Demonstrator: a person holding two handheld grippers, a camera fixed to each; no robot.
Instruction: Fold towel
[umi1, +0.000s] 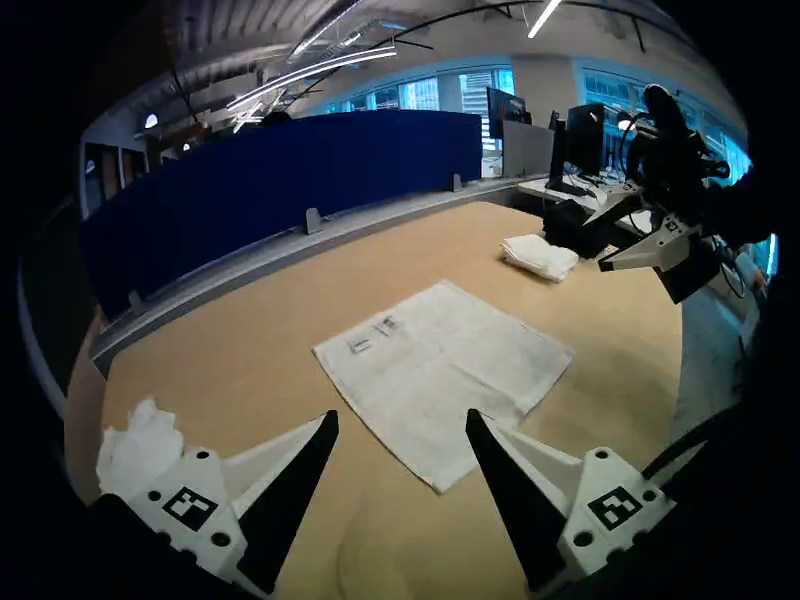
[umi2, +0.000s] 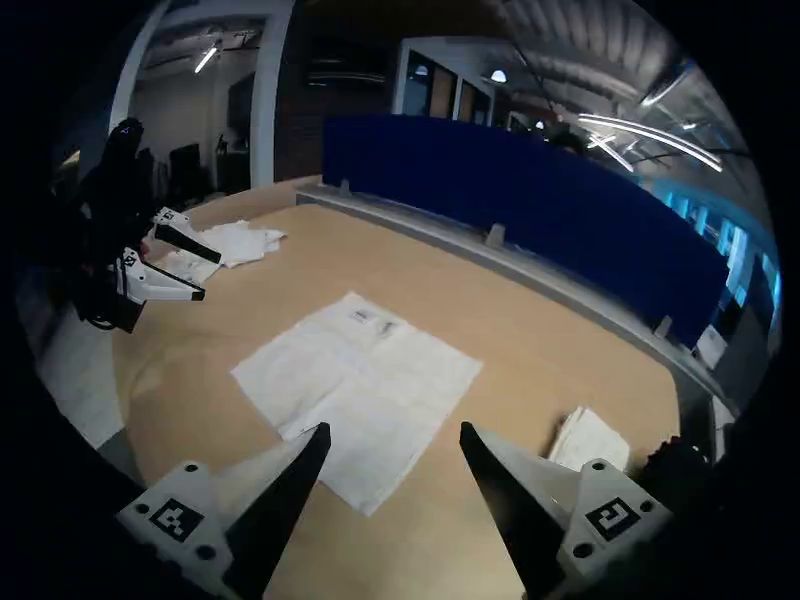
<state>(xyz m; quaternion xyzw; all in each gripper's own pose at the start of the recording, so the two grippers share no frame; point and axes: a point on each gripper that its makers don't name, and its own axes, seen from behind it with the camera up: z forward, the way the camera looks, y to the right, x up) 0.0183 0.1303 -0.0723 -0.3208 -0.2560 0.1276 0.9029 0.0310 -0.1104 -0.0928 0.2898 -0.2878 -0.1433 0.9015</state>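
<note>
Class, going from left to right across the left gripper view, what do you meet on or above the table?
crumpled white cloth → spread towel → right gripper, held above the table's far side

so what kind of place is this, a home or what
Most likely an open-plan office, not a home. A long blue divider runs along the back of the wide table, monitors stand on a desk beyond it, and strip lights hang under an exposed ceiling.
</note>
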